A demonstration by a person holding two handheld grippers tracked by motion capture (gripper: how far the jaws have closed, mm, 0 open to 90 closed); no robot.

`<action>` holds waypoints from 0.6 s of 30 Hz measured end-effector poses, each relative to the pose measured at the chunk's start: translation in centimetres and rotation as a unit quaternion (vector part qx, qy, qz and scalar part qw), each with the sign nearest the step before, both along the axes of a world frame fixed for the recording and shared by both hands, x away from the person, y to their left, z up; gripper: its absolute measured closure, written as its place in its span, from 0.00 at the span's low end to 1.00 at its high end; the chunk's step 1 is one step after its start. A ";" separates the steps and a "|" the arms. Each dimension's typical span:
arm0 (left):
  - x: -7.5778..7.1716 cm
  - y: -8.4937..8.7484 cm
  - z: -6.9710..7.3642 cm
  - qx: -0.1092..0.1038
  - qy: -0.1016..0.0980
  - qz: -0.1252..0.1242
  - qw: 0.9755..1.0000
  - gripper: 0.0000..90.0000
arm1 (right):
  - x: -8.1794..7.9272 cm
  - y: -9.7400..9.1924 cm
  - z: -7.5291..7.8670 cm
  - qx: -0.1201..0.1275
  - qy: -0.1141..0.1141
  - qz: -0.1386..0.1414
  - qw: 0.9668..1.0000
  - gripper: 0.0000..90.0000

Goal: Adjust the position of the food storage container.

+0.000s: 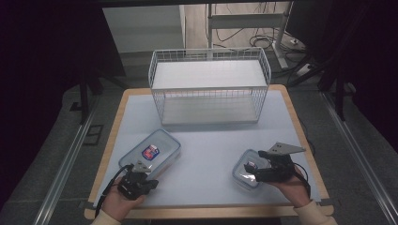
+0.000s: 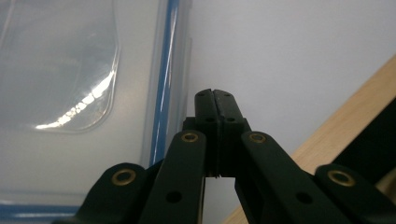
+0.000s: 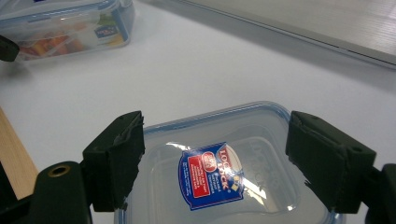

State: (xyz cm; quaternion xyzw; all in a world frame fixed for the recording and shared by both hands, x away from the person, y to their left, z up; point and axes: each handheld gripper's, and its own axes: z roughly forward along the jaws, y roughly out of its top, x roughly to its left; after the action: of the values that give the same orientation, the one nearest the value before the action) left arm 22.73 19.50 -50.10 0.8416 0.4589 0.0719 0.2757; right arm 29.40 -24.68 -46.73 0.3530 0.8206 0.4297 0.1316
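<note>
High view shows the right gripper (image 1: 256, 174), jaws wide around a small lidded container (image 1: 246, 171), perhaps untouched, which could skid; the left gripper (image 1: 139, 169) is closed, empty.

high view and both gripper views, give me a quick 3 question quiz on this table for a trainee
1. True or false: the left gripper has its jaws pressed together beside the large container.
2. The right gripper stands around which thing? A) the wire basket B) the small container C) the table's wooden edge
3. Fill in: the wire basket stands at the table's ____ side, away from the person.

Key: 1 true; 2 B, with its open jaws on either side of the lid; 3 far.
</note>
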 end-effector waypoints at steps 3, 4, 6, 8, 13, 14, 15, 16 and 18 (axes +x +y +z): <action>0.0 0.8 -0.2 0.009 0.001 0.012 1.000 1.00 | 0.0 -0.1 0.0 0.000 -0.001 -0.001 1.000 0.21; 0.1 1.1 -0.2 0.011 0.002 0.016 1.000 1.00 | 0.0 -0.1 0.0 0.000 -0.001 -0.001 1.000 0.21; 0.3 1.8 -0.3 0.008 0.005 0.022 1.000 1.00 | 0.0 -0.1 0.0 -0.001 -0.001 -0.001 1.000 0.21; 0.5 2.5 -0.4 0.006 0.007 0.031 0.999 1.00 | 0.0 -0.1 0.0 -0.002 0.000 -0.002 1.000 0.21; 1.2 4.0 -0.7 0.009 0.010 0.050 0.999 1.00 | 0.1 0.0 -0.2 -0.004 0.001 -0.001 1.000 0.21; 1.4 4.4 -0.7 0.012 0.011 0.056 0.998 1.00 | 0.1 0.0 -0.2 -0.004 0.003 -0.001 1.000 0.21; 1.6 4.7 -0.9 0.016 0.012 0.060 0.998 1.00 | 0.1 0.1 -0.3 -0.005 0.002 0.000 1.000 0.21; 1.8 5.0 -1.0 0.017 0.014 0.063 0.998 1.00 | 0.1 0.1 -0.3 -0.005 0.004 0.000 1.000 0.21; 2.3 5.7 -1.4 0.022 0.020 0.071 0.997 1.00 | 0.1 0.1 -0.3 -0.006 0.003 0.001 1.000 0.21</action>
State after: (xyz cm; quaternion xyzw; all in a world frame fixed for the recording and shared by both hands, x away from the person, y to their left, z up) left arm 25.05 25.17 -51.51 0.8137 0.5216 0.0846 0.2424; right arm 29.51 -24.56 -47.08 0.3528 0.8240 0.4236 0.1308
